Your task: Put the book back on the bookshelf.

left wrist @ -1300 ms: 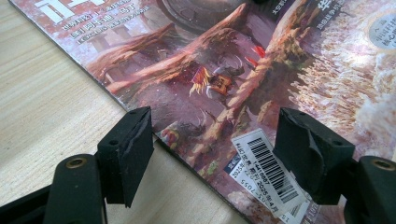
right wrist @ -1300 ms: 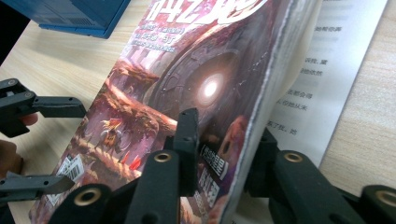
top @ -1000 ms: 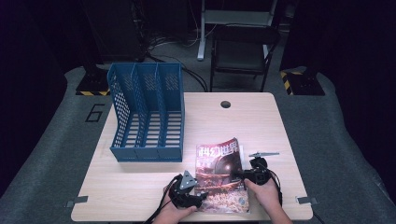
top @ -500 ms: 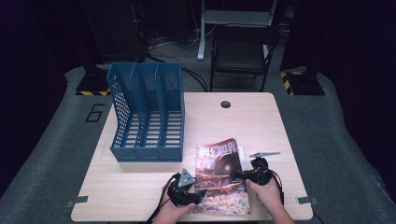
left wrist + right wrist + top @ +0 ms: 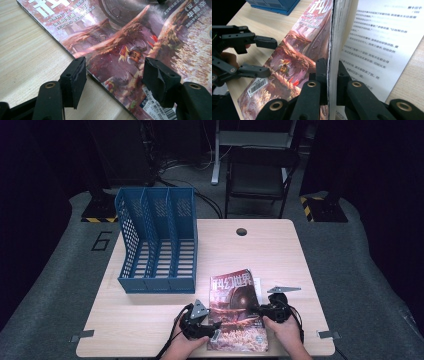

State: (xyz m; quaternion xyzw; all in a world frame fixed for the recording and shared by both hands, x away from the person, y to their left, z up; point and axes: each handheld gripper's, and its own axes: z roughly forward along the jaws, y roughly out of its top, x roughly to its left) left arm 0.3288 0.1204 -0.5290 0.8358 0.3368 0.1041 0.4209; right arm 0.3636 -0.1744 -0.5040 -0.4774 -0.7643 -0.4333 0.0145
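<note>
A magazine (image 5: 236, 309) with a reddish fantasy cover lies near the front edge of the wooden table (image 5: 280, 250). My right gripper (image 5: 333, 80) is shut on the magazine's (image 5: 294, 57) right edge, raising the cover and a thick block of pages off a white text page (image 5: 377, 47). In the high view that gripper (image 5: 258, 310) sits at the magazine's right side. My left gripper (image 5: 116, 80) is open, one jaw over the bare table and the other over the cover (image 5: 130, 37), straddling the left edge. It also appears in the high view (image 5: 214, 330) and the right gripper view (image 5: 268, 57).
A blue three-slot file rack (image 5: 157, 240) stands on the left half of the table, its corner visible in the right gripper view (image 5: 274, 5). A round cable hole (image 5: 241, 231) is at the far edge. A dark chair (image 5: 257, 175) stands beyond the table.
Almost nothing has moved. My left gripper has shifted slightly at the magazine's left edge, and my right gripper keeps its hold on the right edge.
</note>
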